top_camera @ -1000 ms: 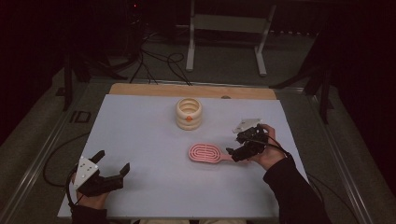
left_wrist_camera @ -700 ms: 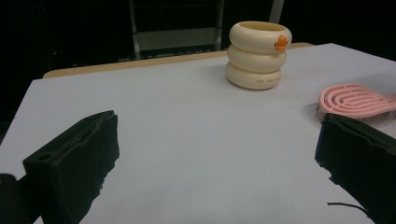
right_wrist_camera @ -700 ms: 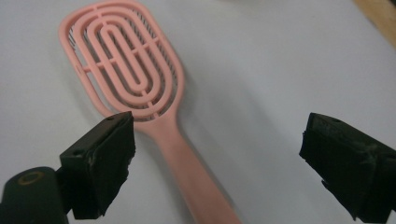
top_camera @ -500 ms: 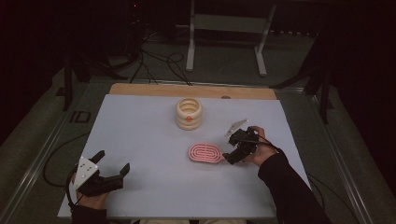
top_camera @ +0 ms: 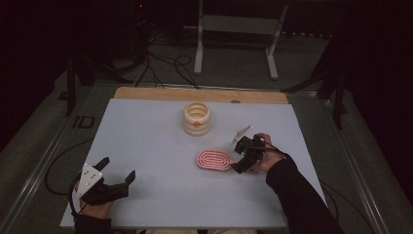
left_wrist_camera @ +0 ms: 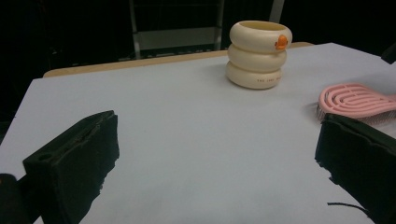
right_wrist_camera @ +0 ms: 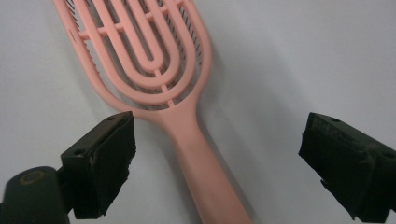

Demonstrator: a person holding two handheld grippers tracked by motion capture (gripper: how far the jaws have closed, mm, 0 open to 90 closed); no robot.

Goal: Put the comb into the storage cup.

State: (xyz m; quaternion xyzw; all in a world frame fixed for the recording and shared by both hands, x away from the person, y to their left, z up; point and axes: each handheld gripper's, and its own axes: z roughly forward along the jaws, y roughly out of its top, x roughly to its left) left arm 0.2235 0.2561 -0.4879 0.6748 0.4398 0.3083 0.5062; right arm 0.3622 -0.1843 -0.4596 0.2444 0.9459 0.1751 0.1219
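— Where does your right hand-held gripper [right_wrist_camera: 215, 154] stand now?

— Low over the counter [top_camera: 146, 141], jaws spread wide and gripping nothing. The pink brush [right_wrist_camera: 154, 79] lies flat just ahead of it, and the handle runs back between the two jaws, nearer your left jaw than the other. Neither pad touches it yet, as far as the right gripper view shows.

— Why come at it from the handle end?

— Probably because the handle is the narrow, solid part. The head ahead of your jaws is an open lattice with bristles facing down, wider and harder to pinch cleanly. With the jaws either side of the handle, closing should catch it across its width — though you may want to shift a little so it sits midway between them.

— And the left hand-held gripper [top_camera: 117, 183]?

— It rests near your edge of the counter, well apart from the brush, jaws open and empty. From its own view the brush head [left_wrist_camera: 357, 100] lies ahead and to the right, just beyond the right jaw, and the cream ringed holder [left_wrist_camera: 259, 53] stands farther ahead, upright, its mouth open at the top.

— Why is the holder there?

— My guess — it is where the brush goes, handle down. It stands beyond the brush from your right hand-held gripper, with bare counter between them.
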